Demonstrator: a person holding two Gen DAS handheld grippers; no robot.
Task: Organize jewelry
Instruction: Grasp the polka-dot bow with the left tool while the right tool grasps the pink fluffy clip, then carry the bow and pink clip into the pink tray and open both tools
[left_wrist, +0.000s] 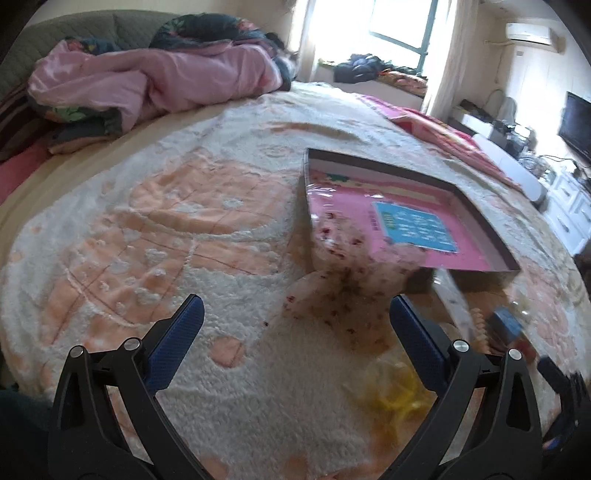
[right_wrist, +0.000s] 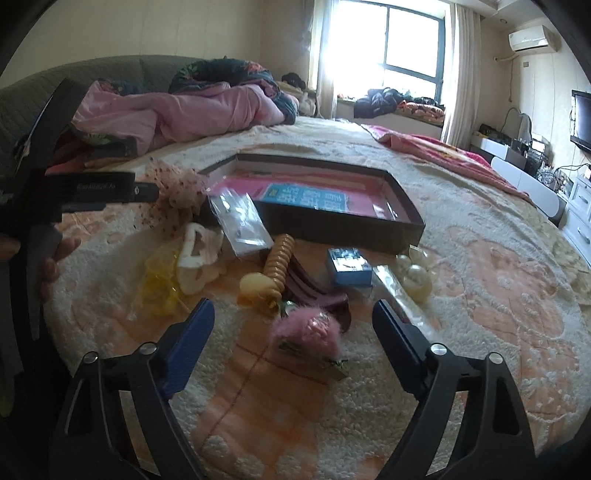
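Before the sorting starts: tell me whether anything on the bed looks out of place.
Yes. The accessories lie loose on the blanket in front of the box, none inside it: fuzzy pink clip, gold clip, pearl piece, blue card. A clear packet leans on the box's corner.

A bed's fleecy cream-and-peach blanket (right_wrist: 461, 280) bears a shallow dark box (right_wrist: 343, 221), hair clips, a pink fluffy clip (right_wrist: 306, 332), pearls (right_wrist: 415, 280) and, toward its head, a crumpled pink quilt (right_wrist: 177, 110).

A lived-in home bedroom. A bed (right_wrist: 480, 258) with a fleecy blanket and a rumpled pink quilt (right_wrist: 177, 110) fills it. Beyond are a curtained window (right_wrist: 406, 40), a wall air conditioner (right_wrist: 532, 37) and a television (right_wrist: 581, 118).
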